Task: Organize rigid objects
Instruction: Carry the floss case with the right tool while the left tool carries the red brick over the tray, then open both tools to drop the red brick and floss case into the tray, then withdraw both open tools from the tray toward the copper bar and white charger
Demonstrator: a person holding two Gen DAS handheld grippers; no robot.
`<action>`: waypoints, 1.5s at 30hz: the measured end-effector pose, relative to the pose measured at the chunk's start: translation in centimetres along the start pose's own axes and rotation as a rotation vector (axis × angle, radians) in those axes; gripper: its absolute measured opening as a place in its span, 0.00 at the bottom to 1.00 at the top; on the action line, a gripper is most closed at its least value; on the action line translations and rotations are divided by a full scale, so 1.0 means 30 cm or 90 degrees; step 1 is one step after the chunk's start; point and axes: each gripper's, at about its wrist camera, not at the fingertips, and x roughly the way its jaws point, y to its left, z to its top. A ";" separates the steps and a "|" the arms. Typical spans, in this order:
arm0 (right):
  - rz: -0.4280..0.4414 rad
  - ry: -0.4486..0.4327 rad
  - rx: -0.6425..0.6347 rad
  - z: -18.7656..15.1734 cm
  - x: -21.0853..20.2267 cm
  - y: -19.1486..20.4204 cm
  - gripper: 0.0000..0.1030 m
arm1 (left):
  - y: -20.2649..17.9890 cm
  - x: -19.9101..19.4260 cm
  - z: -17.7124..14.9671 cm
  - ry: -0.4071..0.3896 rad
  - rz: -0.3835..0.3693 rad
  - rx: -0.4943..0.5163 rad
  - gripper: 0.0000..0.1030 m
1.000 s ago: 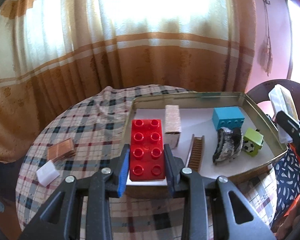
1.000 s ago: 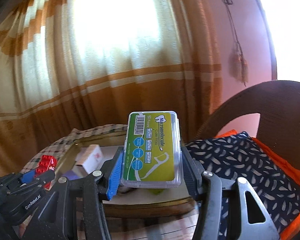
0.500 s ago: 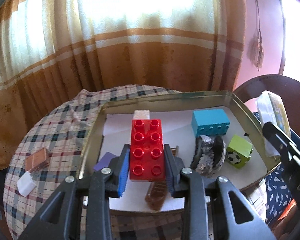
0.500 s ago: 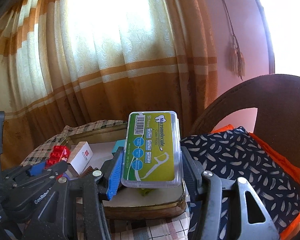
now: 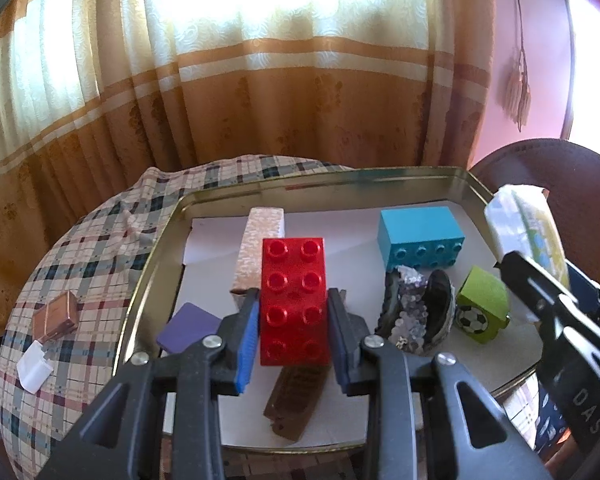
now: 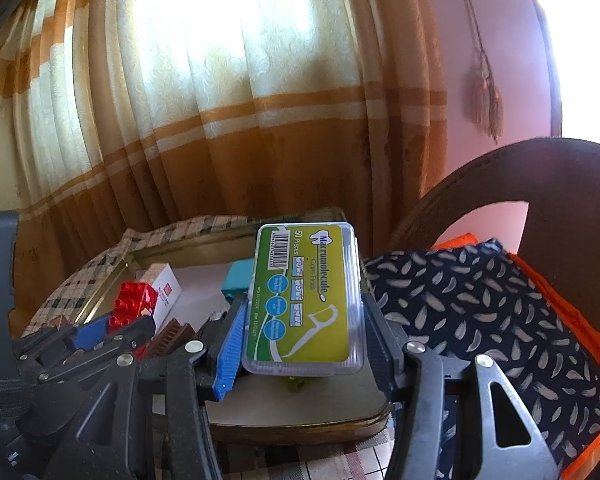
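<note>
Shifted further in over tray (image 5: 162,240) since a second ago. Left gripper (image 5: 293,334) clamped on red brick (image 5: 293,300), above brown comb (image 5: 296,404) by near edge. Right gripper (image 6: 300,344) clamped on floss box (image 6: 306,296) at right edge.

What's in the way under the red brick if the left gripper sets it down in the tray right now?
The brown comb lies on the tray's paper right under the red brick, with the tall speckled box just behind it. Bare paper shows further left.

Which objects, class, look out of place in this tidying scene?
Two small blocks, one brown and one white, lie on the checked tablecloth outside the metal tray, where the other objects sit.
</note>
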 end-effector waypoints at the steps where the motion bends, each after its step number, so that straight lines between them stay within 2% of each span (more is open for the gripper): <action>1: 0.001 0.005 0.002 0.000 0.005 -0.002 0.55 | -0.003 0.004 0.000 0.000 0.002 0.001 0.30; 12: 0.004 0.030 -0.017 0.002 0.031 0.017 0.55 | -0.033 0.024 0.004 -0.002 0.016 0.021 0.30; 15: 0.008 0.043 -0.024 0.004 0.047 0.023 0.55 | -0.044 0.053 0.003 0.014 0.023 0.030 0.30; 16: 0.007 0.045 -0.026 0.004 0.050 0.025 0.55 | -0.044 0.065 -0.003 0.023 0.027 0.030 0.32; 17: 0.010 0.049 -0.029 0.004 0.054 0.027 0.55 | -0.038 0.061 -0.012 0.009 0.032 0.022 0.35; 19: 0.017 0.066 -0.042 0.001 0.070 0.040 0.58 | -0.020 0.056 -0.020 0.005 0.056 0.006 0.66; 21: 0.017 0.069 -0.054 -0.002 0.070 0.053 0.62 | 0.006 0.056 -0.025 0.005 0.081 -0.015 0.80; 26: 0.034 0.064 -0.055 -0.008 0.062 0.052 0.66 | 0.017 0.044 -0.032 -0.002 0.088 -0.015 0.83; 32: 0.050 0.034 -0.047 -0.022 0.034 0.038 0.66 | 0.020 0.022 -0.037 -0.012 0.105 -0.007 0.90; 35: 0.038 0.016 -0.043 -0.027 0.015 0.040 0.74 | 0.043 0.013 -0.040 -0.010 0.102 -0.017 0.95; 39: 0.047 0.007 -0.030 -0.024 -0.007 0.056 0.78 | 0.071 -0.009 -0.041 -0.014 0.090 -0.021 0.97; 41: 0.061 -0.032 0.003 -0.008 -0.059 0.054 0.79 | 0.087 -0.032 -0.040 -0.026 0.095 -0.022 0.99; 43: 0.070 -0.075 0.026 0.012 -0.107 0.056 0.87 | 0.114 -0.059 -0.040 -0.042 0.101 -0.033 0.99; 45: 0.074 -0.121 0.034 0.025 -0.150 0.073 0.89 | 0.142 -0.079 -0.043 -0.050 0.103 -0.046 1.00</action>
